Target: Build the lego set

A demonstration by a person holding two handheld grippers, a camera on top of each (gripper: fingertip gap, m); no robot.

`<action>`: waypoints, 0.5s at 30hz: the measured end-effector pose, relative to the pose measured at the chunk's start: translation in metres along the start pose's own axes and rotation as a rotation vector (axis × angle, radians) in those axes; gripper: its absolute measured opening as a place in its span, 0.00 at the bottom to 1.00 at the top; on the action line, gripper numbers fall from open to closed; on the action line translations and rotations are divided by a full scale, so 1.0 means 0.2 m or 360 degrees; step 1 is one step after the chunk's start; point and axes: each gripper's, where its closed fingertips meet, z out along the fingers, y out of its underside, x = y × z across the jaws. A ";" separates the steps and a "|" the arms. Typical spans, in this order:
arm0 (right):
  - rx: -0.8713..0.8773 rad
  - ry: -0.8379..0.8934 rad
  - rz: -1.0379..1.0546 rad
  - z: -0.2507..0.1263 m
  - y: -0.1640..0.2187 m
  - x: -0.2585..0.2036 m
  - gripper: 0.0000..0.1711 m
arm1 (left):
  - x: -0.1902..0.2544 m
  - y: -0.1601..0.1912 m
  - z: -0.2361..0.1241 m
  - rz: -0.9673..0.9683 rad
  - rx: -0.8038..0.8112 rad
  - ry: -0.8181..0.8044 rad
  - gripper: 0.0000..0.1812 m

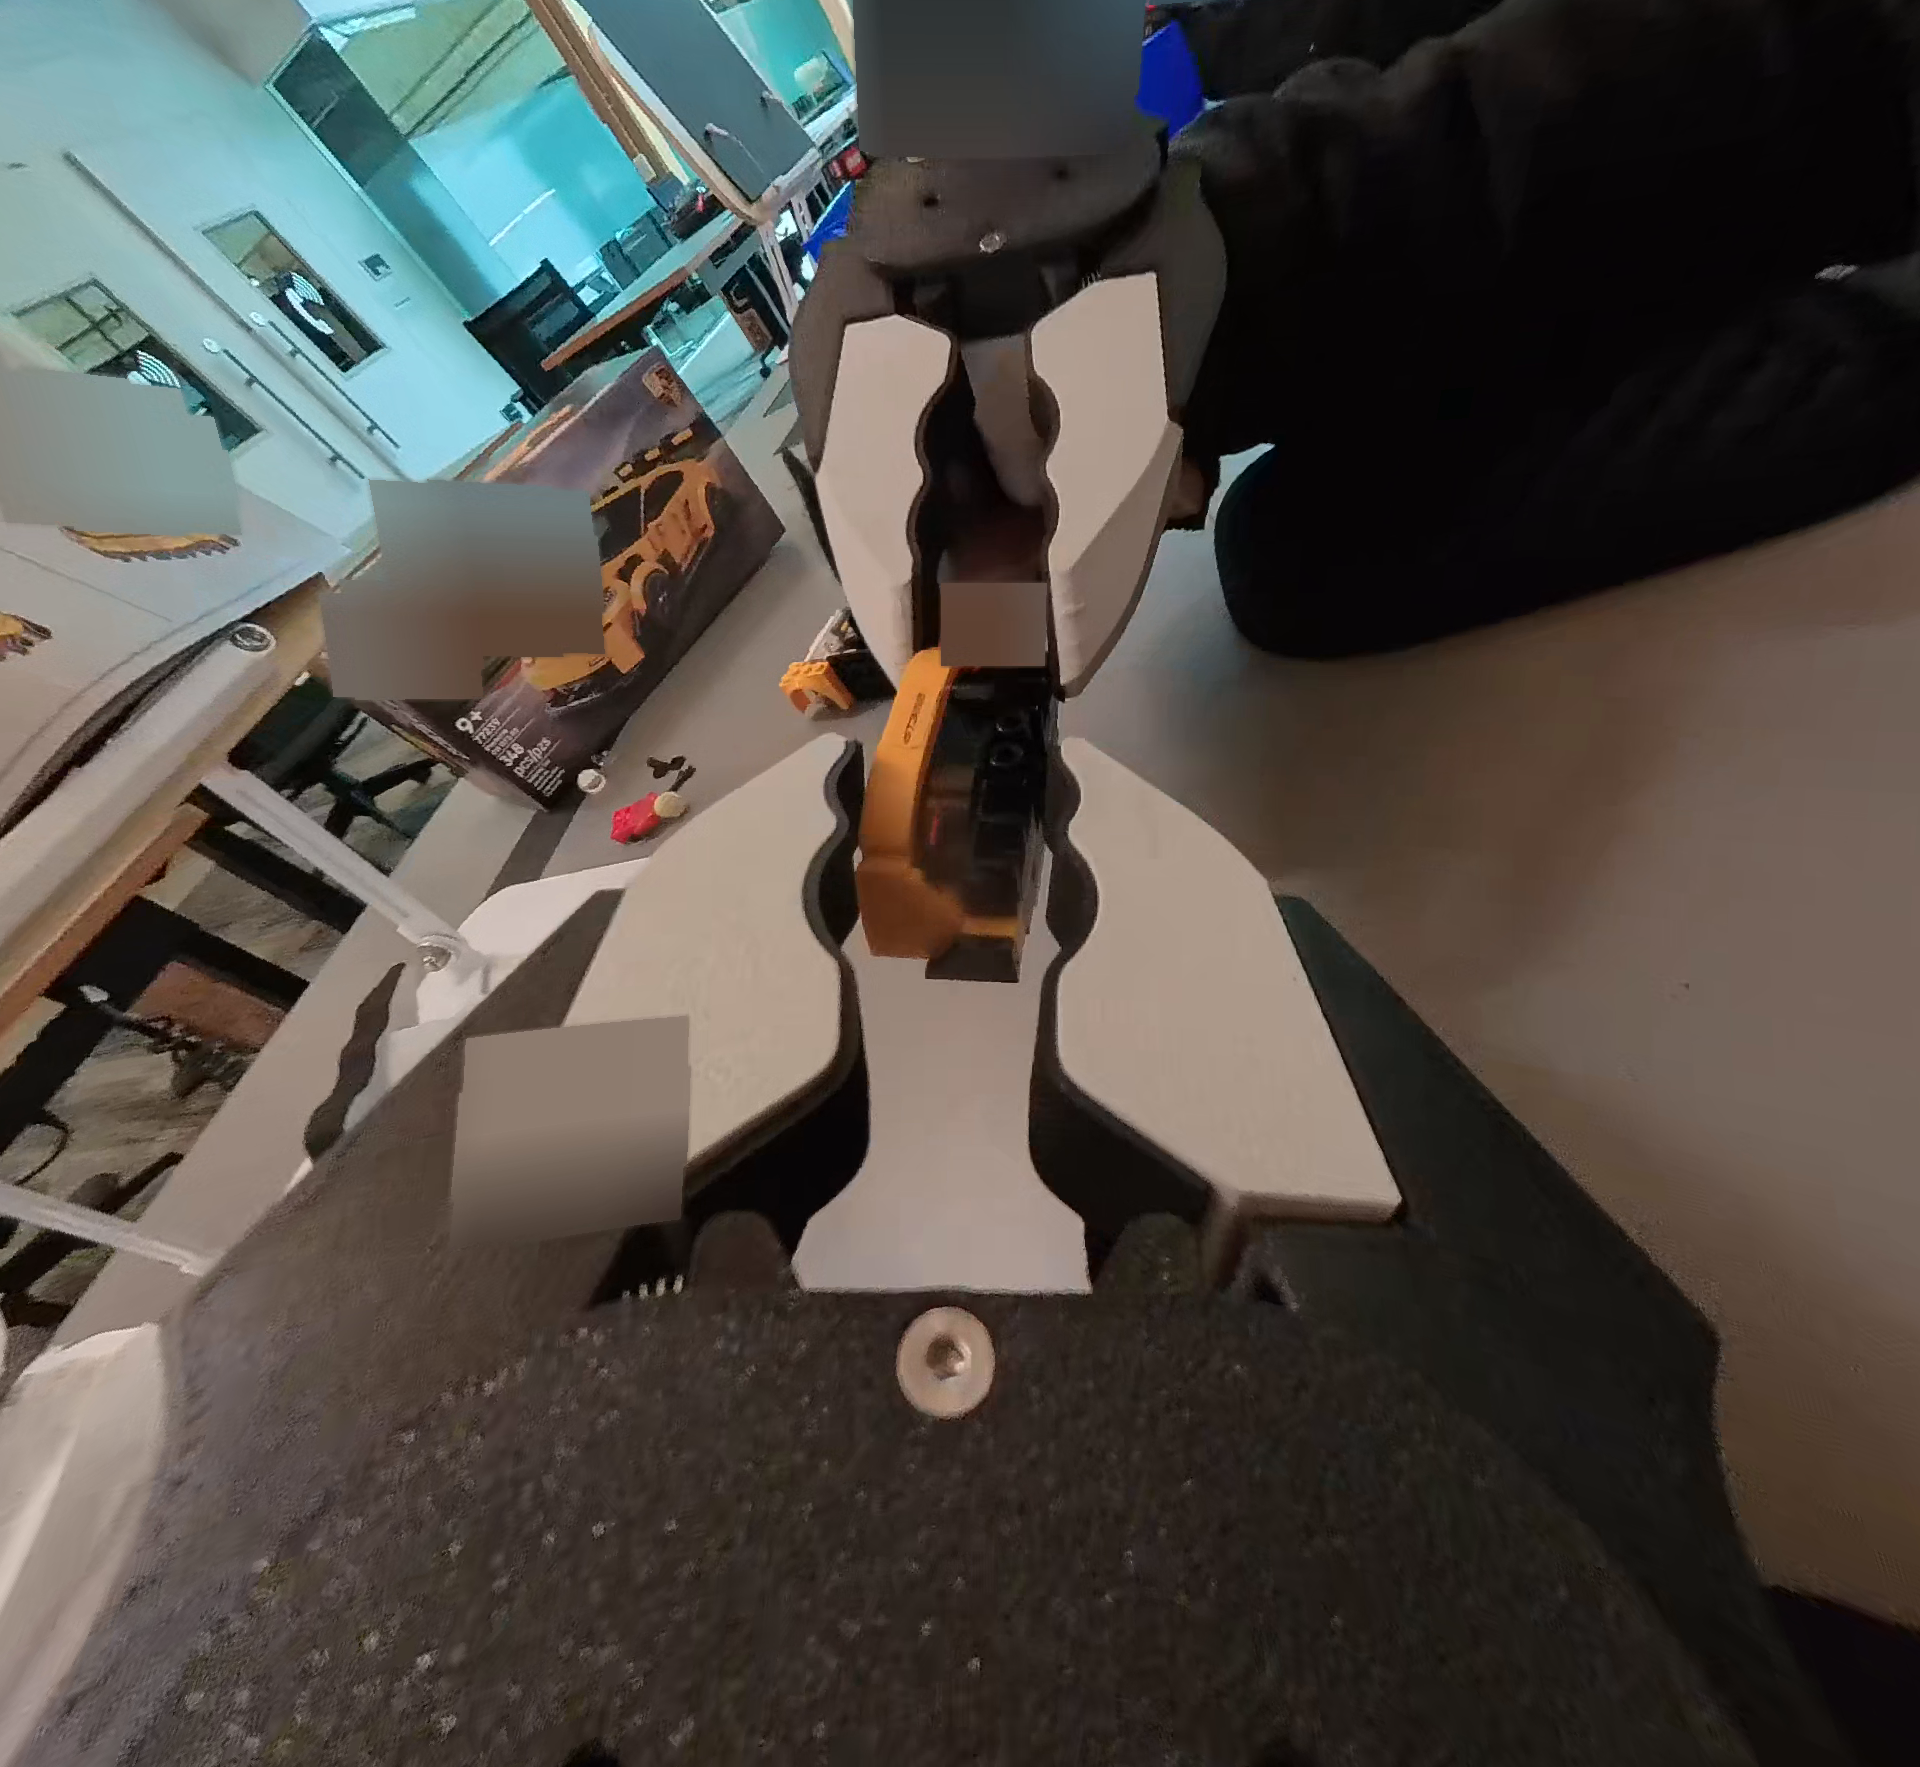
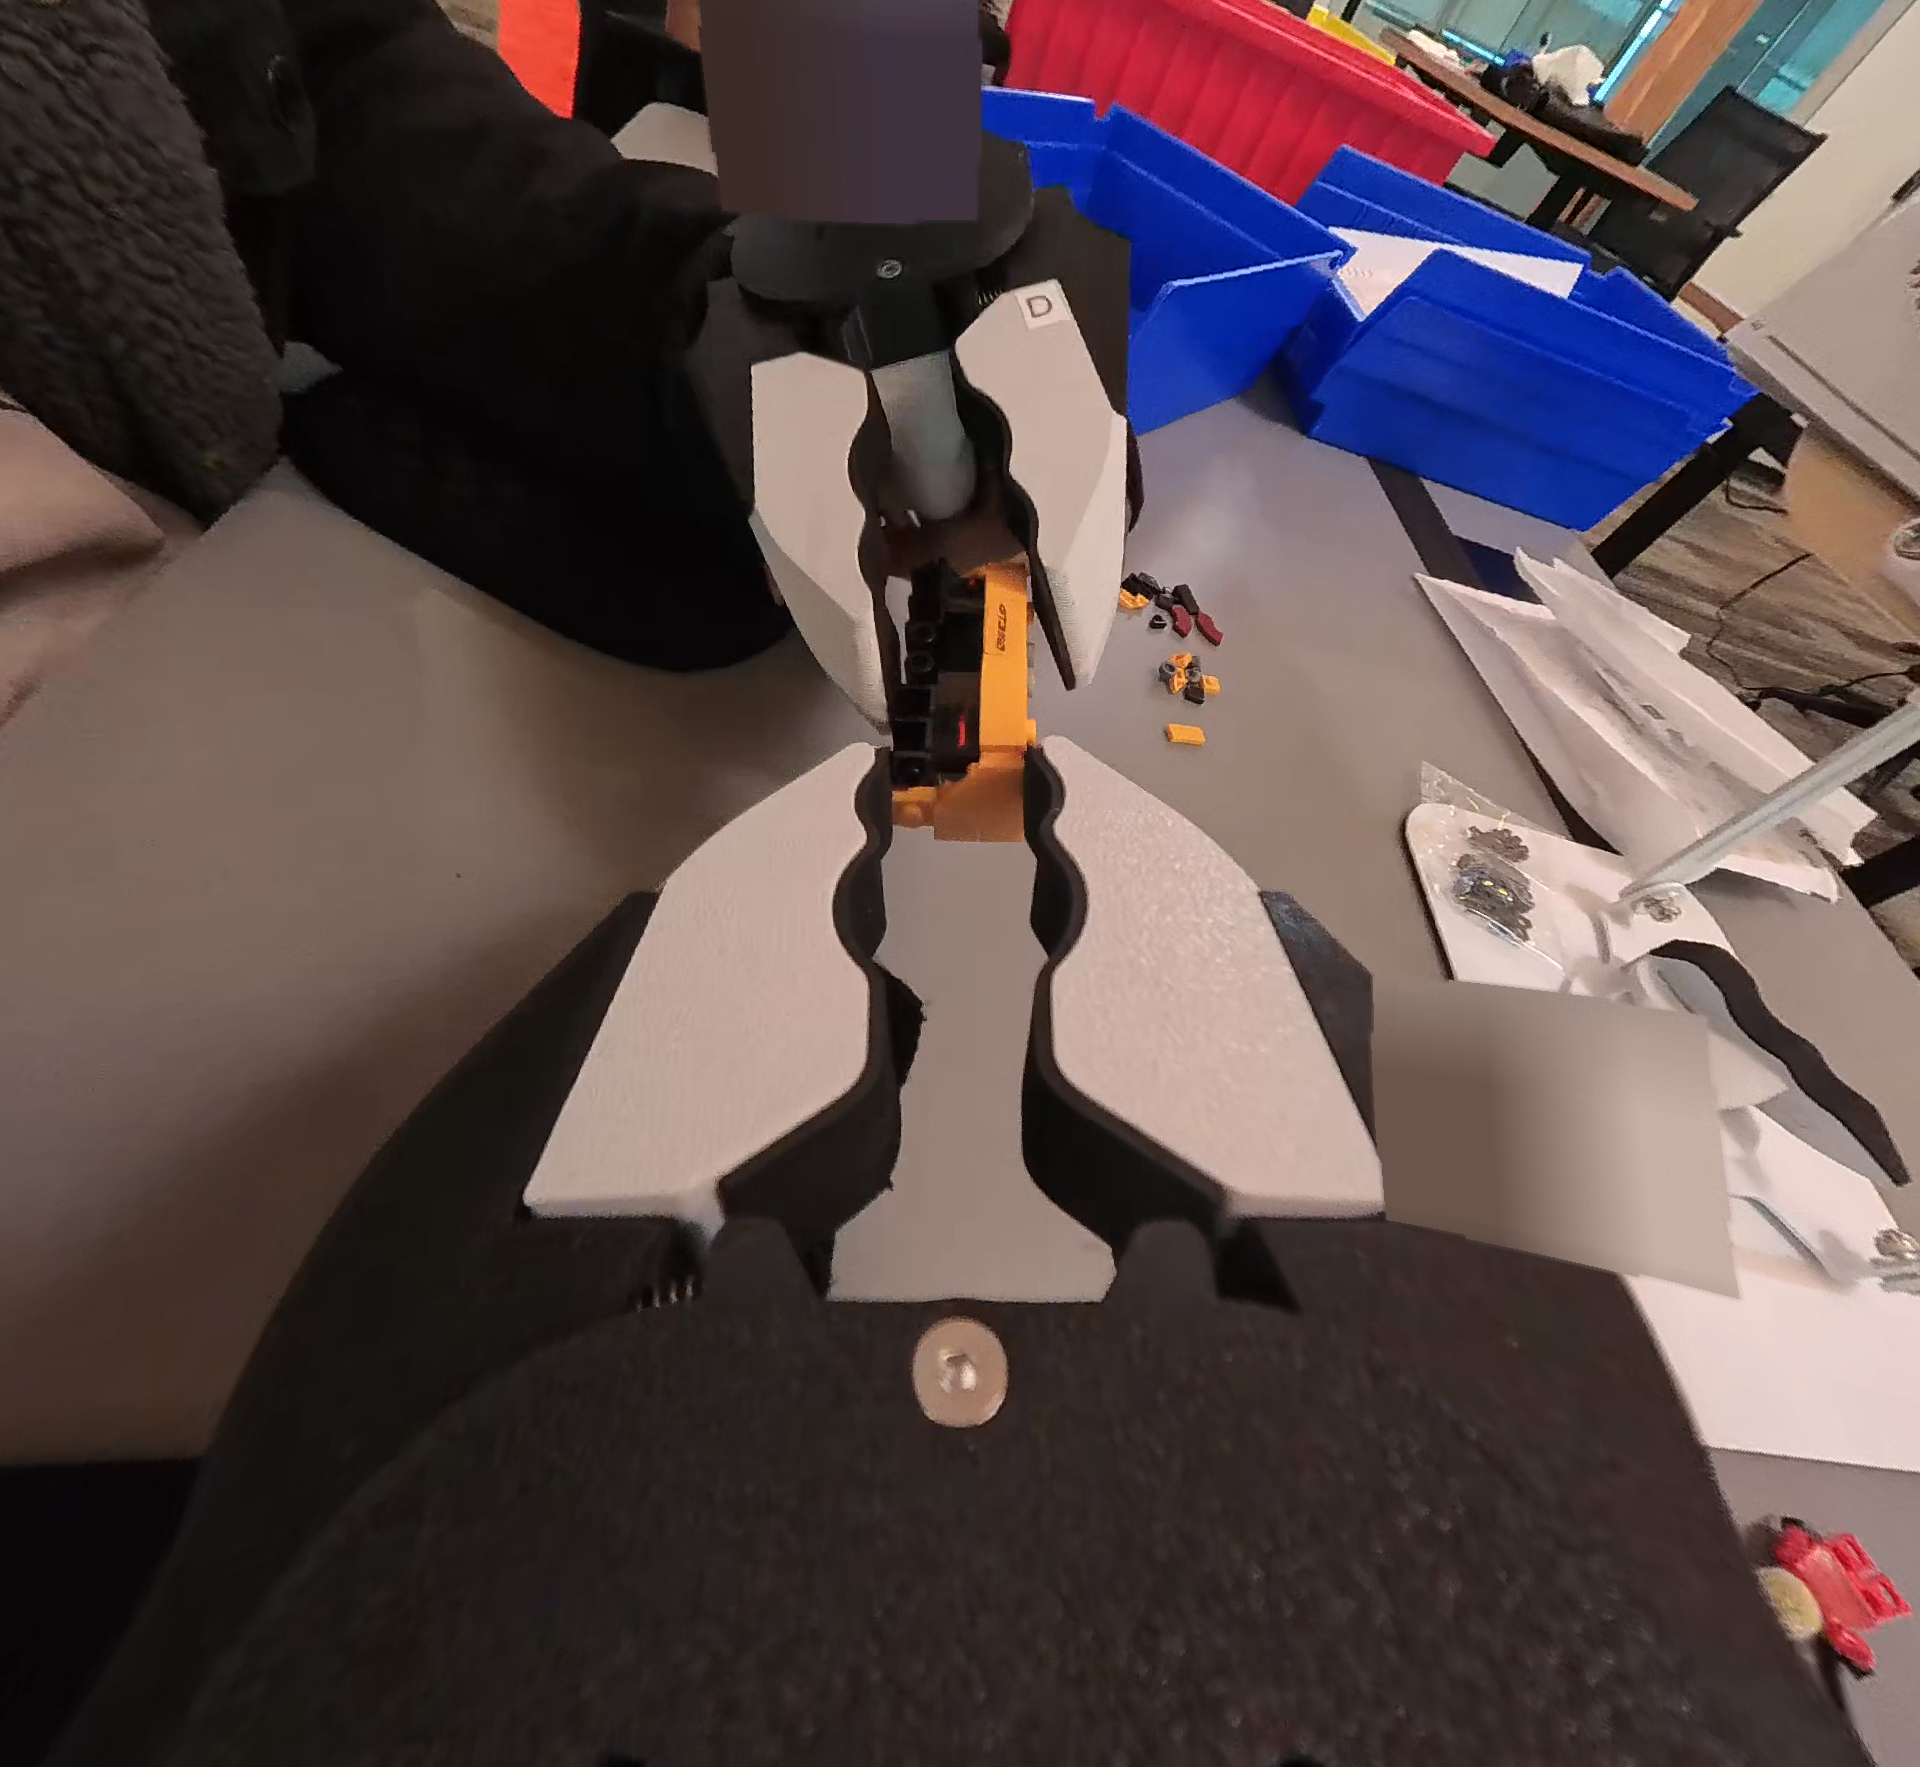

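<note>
Gripping from both ends, I hold the orange and black lego car section (image 1: 951, 844) in the air above the grey table (image 1: 1455, 886), well in from its edges. My left gripper (image 1: 954, 782) is clamped on the near end in the left wrist view, and my right gripper (image 2: 956, 782) is clamped on the opposite end. Toward the table's far side sit blue bins (image 2: 1455, 346) with a red bin (image 2: 1226, 44) behind. The lego box (image 1: 623, 574) stands near another edge. White instruction sheets (image 2: 1642, 730) lie by the right edge. Small loose pieces (image 2: 1184, 647) are scattered just beside the grippers, and a red piece (image 1: 636, 819) rests near the box
</note>
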 end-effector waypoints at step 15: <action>0.0028 0.0003 -0.0063 0.00 -0.01 -0.01 0.14 | 0.02 0.07 0.03 0.0077 -0.0105 0.0006 0.18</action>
